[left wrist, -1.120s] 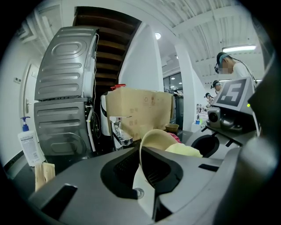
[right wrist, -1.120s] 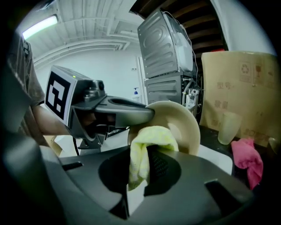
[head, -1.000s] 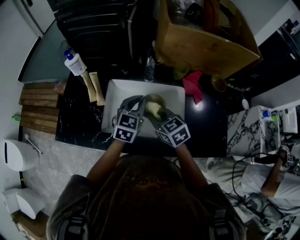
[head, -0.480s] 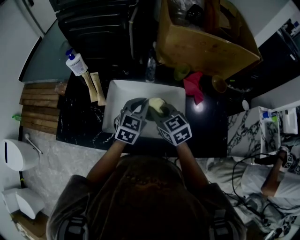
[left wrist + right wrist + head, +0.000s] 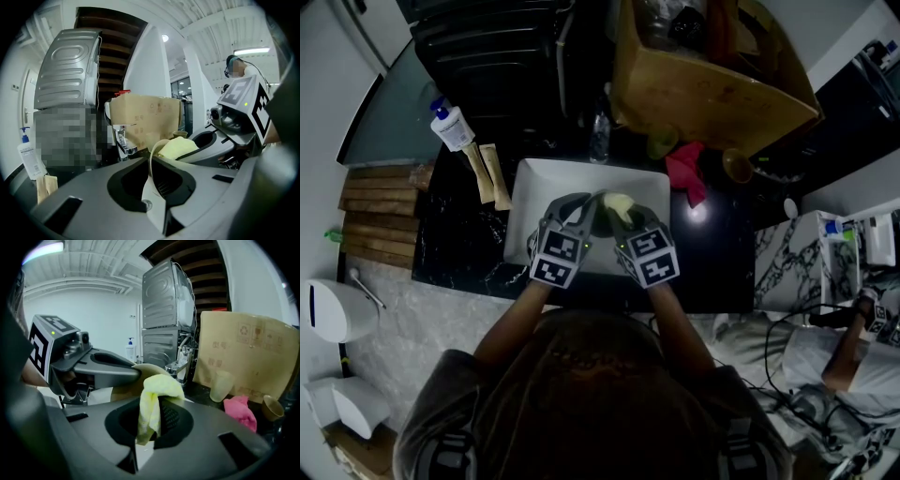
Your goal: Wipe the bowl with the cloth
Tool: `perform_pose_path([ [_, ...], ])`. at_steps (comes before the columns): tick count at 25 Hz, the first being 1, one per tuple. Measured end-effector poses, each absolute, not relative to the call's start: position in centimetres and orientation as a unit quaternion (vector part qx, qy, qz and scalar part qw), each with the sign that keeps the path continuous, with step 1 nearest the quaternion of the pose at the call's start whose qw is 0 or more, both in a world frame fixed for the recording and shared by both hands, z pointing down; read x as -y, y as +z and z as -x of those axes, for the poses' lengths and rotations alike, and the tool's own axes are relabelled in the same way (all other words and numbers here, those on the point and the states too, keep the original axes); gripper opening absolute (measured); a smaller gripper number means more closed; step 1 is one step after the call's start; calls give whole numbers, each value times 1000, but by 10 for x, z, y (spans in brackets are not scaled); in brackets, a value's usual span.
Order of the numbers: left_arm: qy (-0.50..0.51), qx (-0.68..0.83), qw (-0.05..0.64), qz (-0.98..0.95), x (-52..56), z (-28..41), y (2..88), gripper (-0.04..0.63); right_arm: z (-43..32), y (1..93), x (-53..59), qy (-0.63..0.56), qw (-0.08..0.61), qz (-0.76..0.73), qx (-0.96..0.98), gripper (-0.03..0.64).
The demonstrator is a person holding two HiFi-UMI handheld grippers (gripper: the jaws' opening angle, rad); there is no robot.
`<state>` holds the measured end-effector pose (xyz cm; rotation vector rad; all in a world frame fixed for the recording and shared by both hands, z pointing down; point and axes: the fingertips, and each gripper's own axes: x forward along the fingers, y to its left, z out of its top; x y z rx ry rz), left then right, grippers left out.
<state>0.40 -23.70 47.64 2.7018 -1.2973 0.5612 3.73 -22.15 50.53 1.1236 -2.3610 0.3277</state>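
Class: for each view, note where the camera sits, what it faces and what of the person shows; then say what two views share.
Head view: on the person's head, looking steeply down at the sink; shoulders, left gripper and right gripper show.
Left gripper view: rides the left gripper, facing the faucet; its jaws clamp the bowl.
Right gripper view: rides the right gripper, facing the cardboard box; its jaws clamp the cloth.
Shared: both gripper views show the faucet and cardboard box.
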Motion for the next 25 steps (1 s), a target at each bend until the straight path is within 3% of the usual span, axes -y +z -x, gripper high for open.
perform_pose_path([
  [14, 186, 431, 61, -881, 240, 2, 482, 38, -13, 536, 186, 182, 267, -320, 891, 20],
  [25, 193, 420, 75, -884, 237, 1, 489, 29, 0, 517, 184, 160, 251, -298, 907, 20],
])
